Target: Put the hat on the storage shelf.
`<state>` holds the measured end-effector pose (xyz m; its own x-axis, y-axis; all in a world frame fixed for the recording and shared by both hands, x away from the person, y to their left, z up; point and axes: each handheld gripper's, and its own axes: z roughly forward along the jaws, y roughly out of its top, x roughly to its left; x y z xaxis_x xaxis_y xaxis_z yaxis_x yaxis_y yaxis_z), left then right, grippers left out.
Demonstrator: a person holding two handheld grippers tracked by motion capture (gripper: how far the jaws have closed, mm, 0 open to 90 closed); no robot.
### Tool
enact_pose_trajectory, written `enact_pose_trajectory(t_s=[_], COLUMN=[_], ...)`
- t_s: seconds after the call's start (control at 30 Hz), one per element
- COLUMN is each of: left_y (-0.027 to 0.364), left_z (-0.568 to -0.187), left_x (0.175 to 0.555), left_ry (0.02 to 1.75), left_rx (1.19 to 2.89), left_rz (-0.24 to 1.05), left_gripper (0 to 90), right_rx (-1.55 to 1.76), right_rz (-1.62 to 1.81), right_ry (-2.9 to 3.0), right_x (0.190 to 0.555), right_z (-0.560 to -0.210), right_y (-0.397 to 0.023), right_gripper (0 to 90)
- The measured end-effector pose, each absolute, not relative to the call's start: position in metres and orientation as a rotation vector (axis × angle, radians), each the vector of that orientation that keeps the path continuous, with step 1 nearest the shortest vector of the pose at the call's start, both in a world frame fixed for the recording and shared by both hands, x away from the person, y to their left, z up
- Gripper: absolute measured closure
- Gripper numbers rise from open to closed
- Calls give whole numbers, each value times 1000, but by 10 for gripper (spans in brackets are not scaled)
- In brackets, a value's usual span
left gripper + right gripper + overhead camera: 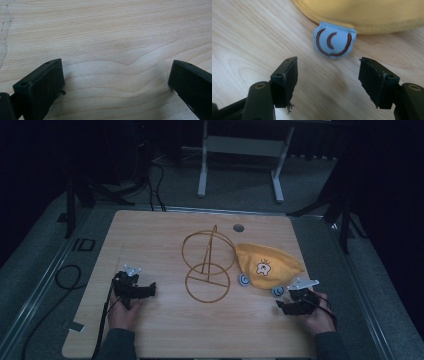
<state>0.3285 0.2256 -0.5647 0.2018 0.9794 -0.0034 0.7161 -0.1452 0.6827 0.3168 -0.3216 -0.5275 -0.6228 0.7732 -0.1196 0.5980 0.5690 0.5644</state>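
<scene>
We see a yellow child's hat (267, 262) lying flat on the bench (165, 335), right of centre, beside a gold wire hat stand (207, 270). Our right claw (291, 306) rests near the hat's front edge, jaws wide and empty. In the right gripper view the pale blue ear flap (334, 41) lies straight ahead of that claw, just beyond the jaw tips and roughly centred between them. Our left claw (145, 290), also wide and empty, sits well apart on the stand's far side, so we judge the right hand nearer.
</scene>
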Motion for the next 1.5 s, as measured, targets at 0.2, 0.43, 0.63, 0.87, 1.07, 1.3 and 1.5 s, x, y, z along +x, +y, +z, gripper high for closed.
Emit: enact_pose_trajectory(t_s=[0.2, 0.43, 0.63, 0.87, 1.07, 1.3, 1.5], left_y=[226, 226, 226, 226, 226, 226, 226], left_z=[-564, -565, -564, -564, -565, -565, -565], left_x=[328, 328, 328, 328, 328, 328, 328], left_ry=[1571, 1573, 1573, 1573, 1573, 1573, 1573], left_rx=[1932, 1927, 1929, 1929, 1929, 1929, 1929], left_rz=[616, 616, 615, 615, 615, 616, 615], left_gripper=[4, 4, 4, 3, 4, 3, 3], right_rx=[1138, 1203, 1215, 1249, 1242, 1223, 1186], right_rz=[688, 688, 703, 646, 636, 726, 778], right_ry=[2439, 2424, 2439, 2422, 2413, 2405, 2426], right_x=[324, 333, 337, 341, 341, 339, 336], right_z=[-529, -531, -533, -533, -531, -524, -517], right_y=[-313, -312, -308, -305, -302, -305, -305], right_gripper=[315, 359, 388, 503, 633, 827, 843])
